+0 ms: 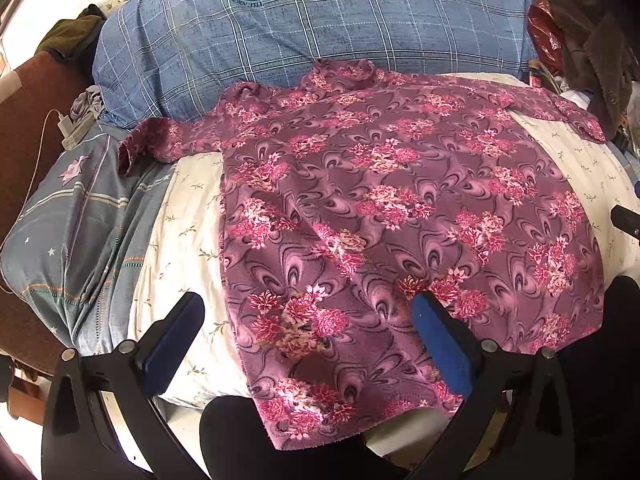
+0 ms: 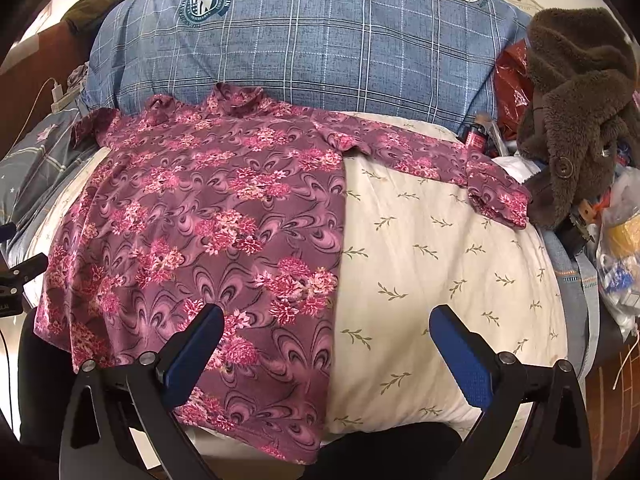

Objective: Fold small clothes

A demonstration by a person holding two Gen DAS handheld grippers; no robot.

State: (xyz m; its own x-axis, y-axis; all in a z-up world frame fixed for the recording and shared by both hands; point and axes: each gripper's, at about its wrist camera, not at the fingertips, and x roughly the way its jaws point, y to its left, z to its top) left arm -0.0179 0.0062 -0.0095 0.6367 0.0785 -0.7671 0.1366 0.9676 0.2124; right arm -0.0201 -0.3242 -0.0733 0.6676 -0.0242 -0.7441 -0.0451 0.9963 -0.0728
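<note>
Both grippers were spread wide and held nothing: the left gripper (image 1: 308, 328) hovered over the near hem of the floral shirt (image 1: 380, 208), its left pad off the cloth above the cream sheet (image 1: 184, 240) and its right pad low over the print, though whether that pad touched the fabric could not be told; the right gripper (image 2: 326, 344) straddled the shirt's right side edge, one finger over the print and the other over bare sheet. In the right wrist view the floral shirt (image 2: 200, 216) lay flat and spread on the bed, collar at 12 o'clock against the blue plaid pillow (image 2: 304, 44), hem at 6 o'clock hanging slightly over the bed's near edge, one sleeve reaching out toward 2 o'clock until its cuff lay just beside a brown fleece garment (image 2: 576, 112), the other sleeve (image 1: 160, 140) toward 10 o'clock onto a grey patterned pillow (image 1: 76, 220). By my judgement the folding had not begun and the step in hand was the approach for a first fold. The next move seemingly called for each claw to drop onto a side edge or sleeve, pinch only the cloth and not the sheet beneath, then carry it inward across the body; the sleeve near the clutter at 3 o'clock would need lifting clear so it would not snag
</note>
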